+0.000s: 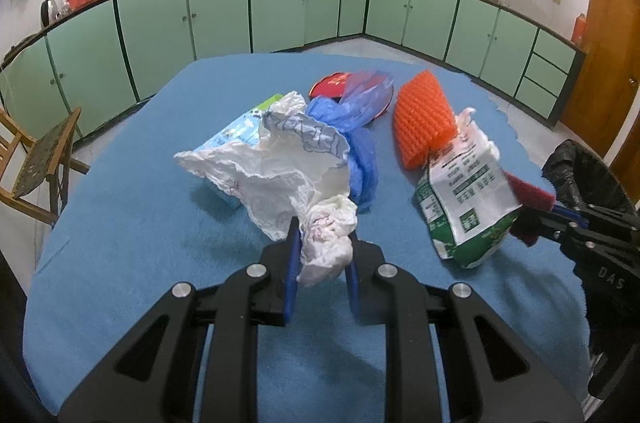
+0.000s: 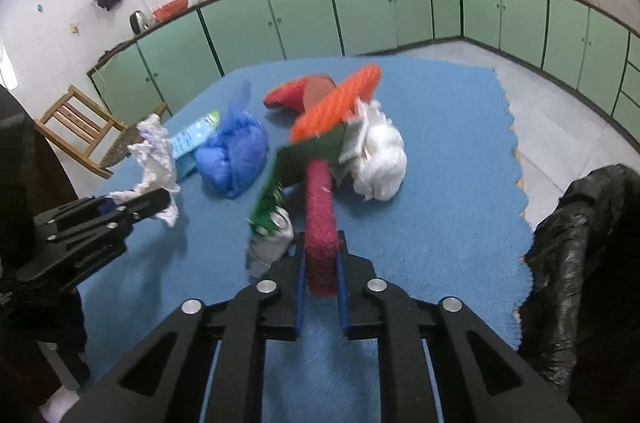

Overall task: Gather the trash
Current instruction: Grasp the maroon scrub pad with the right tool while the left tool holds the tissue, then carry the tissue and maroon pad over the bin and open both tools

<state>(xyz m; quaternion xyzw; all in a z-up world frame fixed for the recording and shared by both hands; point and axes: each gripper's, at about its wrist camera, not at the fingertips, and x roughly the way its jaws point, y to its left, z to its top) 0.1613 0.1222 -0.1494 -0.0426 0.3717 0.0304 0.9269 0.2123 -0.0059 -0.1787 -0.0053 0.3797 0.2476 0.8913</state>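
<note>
My left gripper (image 1: 324,235) is shut on a crumpled white paper towel (image 1: 280,175), lifted over the blue-covered table (image 1: 140,223); from the right wrist it shows at the left (image 2: 162,200). My right gripper (image 2: 320,243) is shut on a dark red fuzzy pad (image 2: 319,207). A green and white packet (image 1: 464,203) hangs at that pad, its edge at the jaws; whether it is pinched too I cannot tell. On the table lie an orange sponge (image 1: 422,119), a blue plastic bag (image 1: 360,159), a red lid (image 1: 330,85), a light blue packet (image 1: 236,133) and a white wad (image 2: 380,155).
A black trash bag (image 2: 580,255) stands open at the table's right edge, close to my right gripper. A wooden chair (image 1: 44,159) sits off the left side. Green cabinets (image 1: 280,7) line the far walls. The cloth's right border (image 2: 516,159) is ragged.
</note>
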